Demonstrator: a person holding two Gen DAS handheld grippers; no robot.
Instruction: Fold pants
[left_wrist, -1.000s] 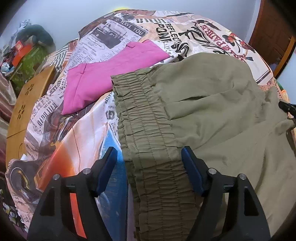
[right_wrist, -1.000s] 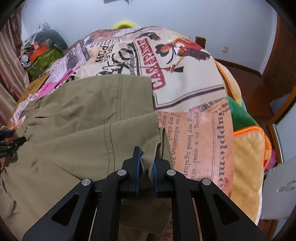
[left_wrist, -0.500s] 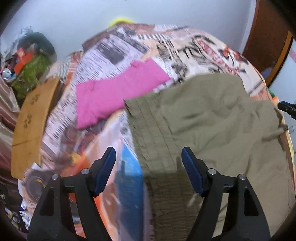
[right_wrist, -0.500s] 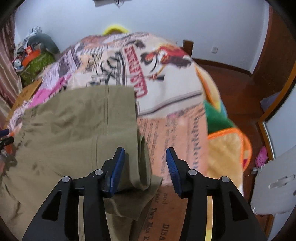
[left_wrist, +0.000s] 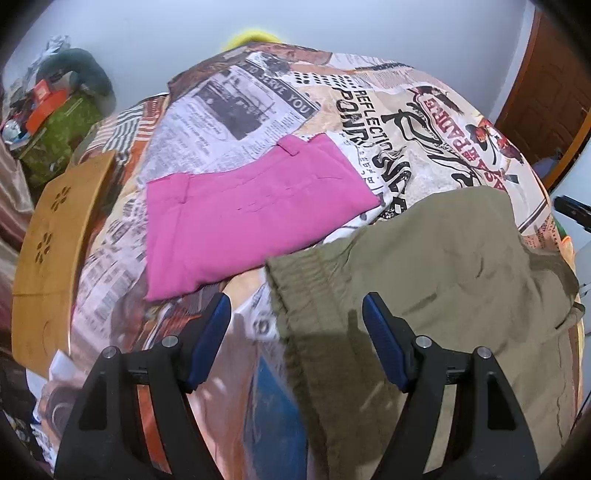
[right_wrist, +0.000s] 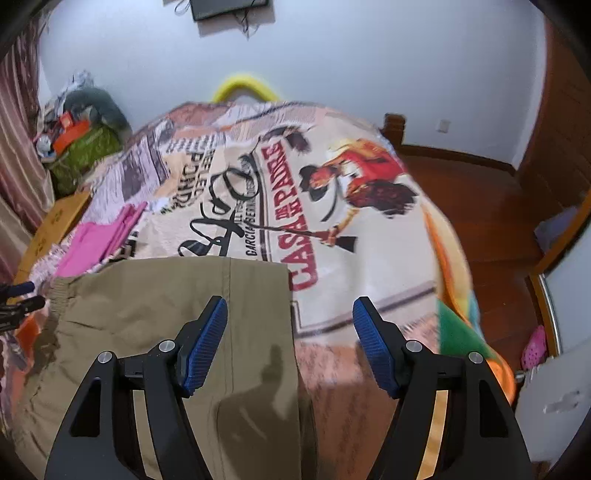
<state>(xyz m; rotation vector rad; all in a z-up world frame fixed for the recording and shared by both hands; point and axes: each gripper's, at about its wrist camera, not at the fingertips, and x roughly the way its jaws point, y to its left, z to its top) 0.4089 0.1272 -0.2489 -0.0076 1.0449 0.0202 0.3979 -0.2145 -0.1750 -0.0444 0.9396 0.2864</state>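
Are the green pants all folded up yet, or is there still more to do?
Partly. The olive-green elastic-waist pants already lie flat on the newspaper-print bedspread, seemingly one leg over the other. Nothing is in hand: the left gripper and right gripper both hang open above the cloth. Still left, probably: folding the pants shorter, like the folded pink pants beside them.

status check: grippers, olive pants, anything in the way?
Left gripper open, above the waistband. Right gripper open, holding nothing. Olive pants flat on bedspread. Pink folded garment beside the waistband.
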